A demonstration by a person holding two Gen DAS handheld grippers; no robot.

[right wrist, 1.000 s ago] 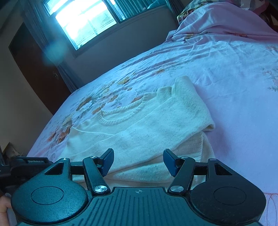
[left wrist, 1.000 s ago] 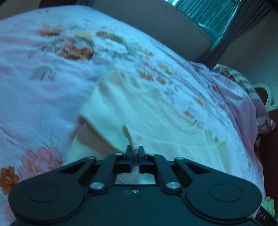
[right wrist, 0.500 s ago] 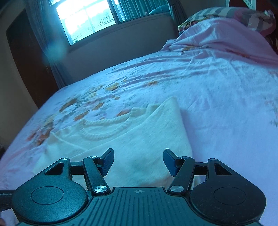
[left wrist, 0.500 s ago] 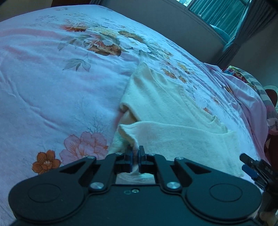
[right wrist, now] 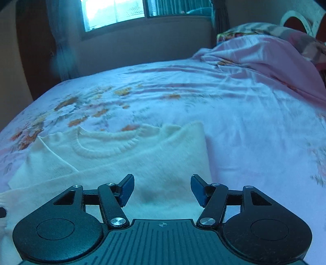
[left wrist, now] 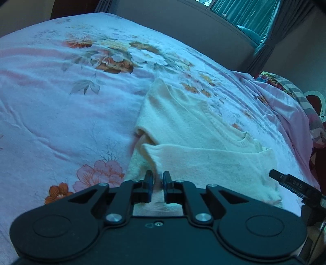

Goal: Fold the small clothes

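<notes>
A small cream knit sweater (left wrist: 195,130) lies on the floral bedsheet (left wrist: 61,114), its sleeves folded across the body. My left gripper (left wrist: 158,181) sits low at the sweater's near left edge, jaws slightly apart, with cloth showing in the narrow gap. The sweater also shows in the right wrist view (right wrist: 126,163), neckline toward the window. My right gripper (right wrist: 162,187) is open and empty, just above the sweater's near right part. The right gripper's tip (left wrist: 293,183) shows at the right of the left wrist view.
A rumpled pink blanket (right wrist: 264,59) and a patterned pillow (left wrist: 301,95) lie at the head of the bed. A wall with a window (right wrist: 130,12) and curtains stands beyond the bed's far side. Bare sheet spreads left of the sweater.
The left gripper's jaws have parted slightly; a second ago they were pinched on a lifted sweater edge that now lies flat. The right gripper has dropped lower over the sweater, still open.
</notes>
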